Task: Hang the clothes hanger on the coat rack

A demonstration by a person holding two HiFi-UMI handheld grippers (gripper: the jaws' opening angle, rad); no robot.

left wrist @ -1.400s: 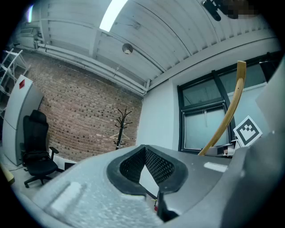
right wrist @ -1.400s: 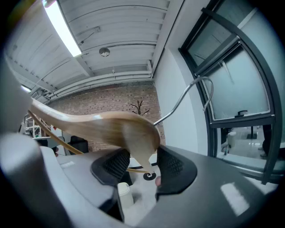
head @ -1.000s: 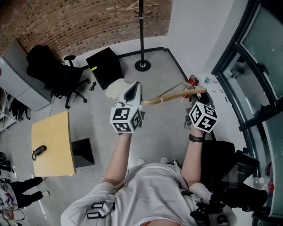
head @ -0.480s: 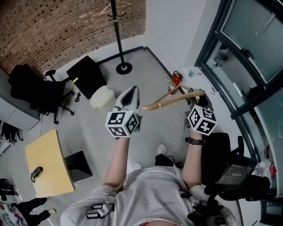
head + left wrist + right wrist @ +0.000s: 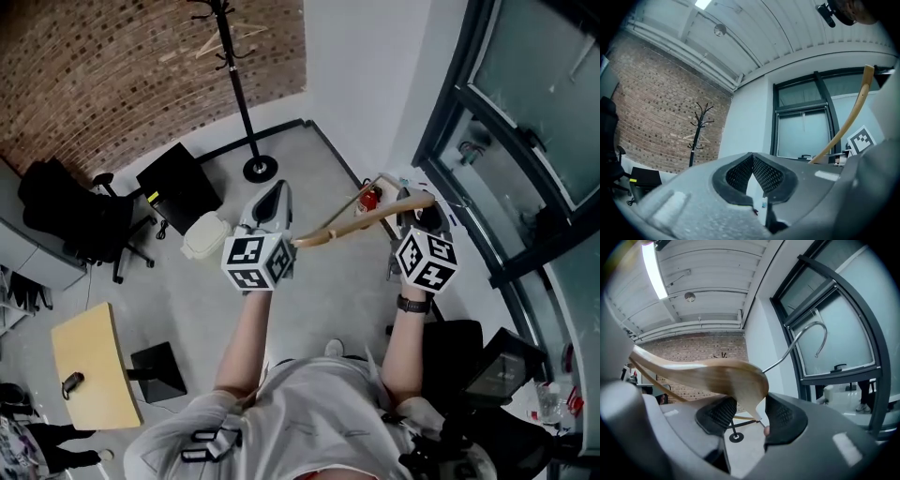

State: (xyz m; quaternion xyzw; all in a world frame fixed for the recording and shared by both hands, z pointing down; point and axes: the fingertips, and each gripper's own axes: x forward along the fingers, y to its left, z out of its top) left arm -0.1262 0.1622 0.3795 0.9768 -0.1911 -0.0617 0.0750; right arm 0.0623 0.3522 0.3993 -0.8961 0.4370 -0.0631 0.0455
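Note:
A wooden clothes hanger (image 5: 361, 221) with a metal hook (image 5: 811, 333) juts left from my right gripper (image 5: 412, 199), which is shut on one end of it. In the right gripper view the wood (image 5: 708, 373) sits between the pads of the right gripper (image 5: 750, 416). My left gripper (image 5: 277, 187) is level beside it, shut and empty; its pads meet at the tip of the left gripper (image 5: 752, 157), and the hanger (image 5: 843, 126) shows to its right. The black coat rack (image 5: 239, 94) stands ahead by the brick wall, also visible as the coat rack (image 5: 696, 131), with another hanger (image 5: 234, 37) on it.
A red fire extinguisher (image 5: 370, 199) stands by the white wall ahead on the right. Dark-framed glass windows (image 5: 525, 112) run along the right. A white bin (image 5: 202, 234), a black box (image 5: 173, 187) and an office chair (image 5: 84, 220) sit left; a wooden table (image 5: 89, 370) is behind left.
Both grippers and the hanger have been carried forward across the floor toward the coat rack. The rack's top and its hanger have come into view; the table has dropped back.

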